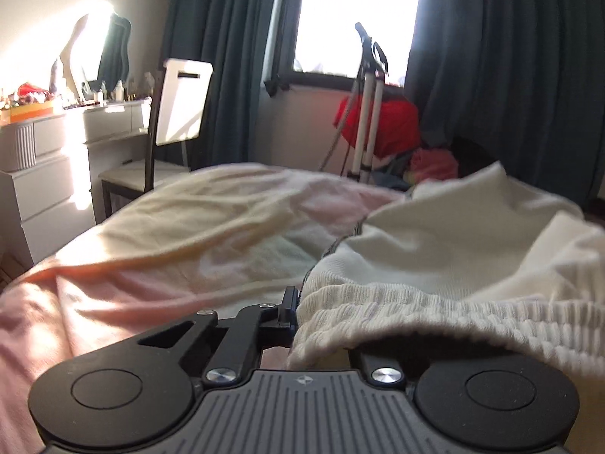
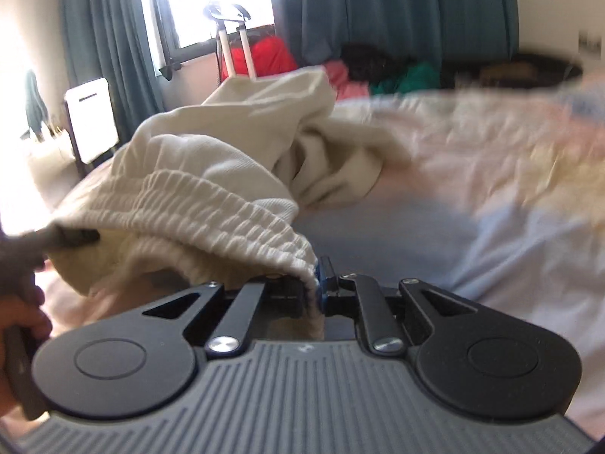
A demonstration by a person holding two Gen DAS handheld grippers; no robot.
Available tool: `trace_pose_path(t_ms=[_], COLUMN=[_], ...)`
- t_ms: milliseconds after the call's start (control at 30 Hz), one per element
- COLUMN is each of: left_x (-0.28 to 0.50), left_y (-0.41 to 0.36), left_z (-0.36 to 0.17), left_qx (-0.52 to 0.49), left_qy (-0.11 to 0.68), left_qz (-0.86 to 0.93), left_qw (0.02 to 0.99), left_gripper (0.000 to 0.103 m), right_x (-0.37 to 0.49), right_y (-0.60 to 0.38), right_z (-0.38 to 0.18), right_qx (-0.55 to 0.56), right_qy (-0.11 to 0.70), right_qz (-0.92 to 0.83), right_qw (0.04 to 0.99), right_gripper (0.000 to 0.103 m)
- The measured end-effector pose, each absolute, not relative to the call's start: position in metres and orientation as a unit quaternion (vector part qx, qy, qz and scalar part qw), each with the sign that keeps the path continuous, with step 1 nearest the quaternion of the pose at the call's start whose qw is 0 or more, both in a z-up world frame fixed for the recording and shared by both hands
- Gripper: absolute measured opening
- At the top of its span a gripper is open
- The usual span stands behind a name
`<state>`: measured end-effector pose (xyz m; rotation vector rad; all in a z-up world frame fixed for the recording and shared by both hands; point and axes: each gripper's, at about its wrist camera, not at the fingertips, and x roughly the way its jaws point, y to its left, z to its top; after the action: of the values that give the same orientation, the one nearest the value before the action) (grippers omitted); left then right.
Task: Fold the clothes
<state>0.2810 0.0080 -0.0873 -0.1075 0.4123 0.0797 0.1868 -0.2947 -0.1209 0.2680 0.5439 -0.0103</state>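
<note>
You had both tools clamped on the cream garment [image 2: 211,174] at its ribbed elastic waistband [image 2: 234,212], one at each end. Your right gripper [image 2: 315,291] pinched the near end of the band, the cloth squeezed tight between its black fingers. Your left gripper [image 1: 297,314] gripped the other end, with the band draped over its right-hand finger so that only the left finger [image 1: 289,306] showed. From the right wrist camera you could see that left tool at the far left edge, your hand [image 2: 19,314] around its handle. The garment hung between the two, its rest trailing in folds on the pale pink bedsheet [image 1: 124,287]. Beyond the bed stood a white chair [image 1: 181,102] and teal curtains [image 1: 227,38]
</note>
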Motion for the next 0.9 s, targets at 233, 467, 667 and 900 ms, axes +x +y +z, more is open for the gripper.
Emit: trace_pose_path(t_ms=[233,467,667,900], left_x=[0.284,0.354,0.430,0.451], left_y=[0.085,0.171,0.245,0.307], left_z=[0.009,0.085,0.032,-0.043], left_qx=[-0.044,0.050,0.072,-0.005], left_qy=[0.113,0.071,0.167,0.253], left_qz=[0.062,0.123,0.168,0.174], left_qw=[0.991,0.989,0.969,0.952], left_gripper=[0.009,0.010,0.011,0.025], right_x=[0.155,0.193,0.250,0.278], right_y=[-0.212,-0.071,0.018,0.035], right_z=[-0.085,-0.059,-0.097,-0.129], right_qx=[0.141,0.162,0.185,0.198], right_qy=[0.250,0.220,0.256,0.302], right_qz=[0.178,0.313,0.331,0.356], right_qw=[0.941,0.909,0.889,0.862], right_gripper=[0.011,0.011,0.012,0.035])
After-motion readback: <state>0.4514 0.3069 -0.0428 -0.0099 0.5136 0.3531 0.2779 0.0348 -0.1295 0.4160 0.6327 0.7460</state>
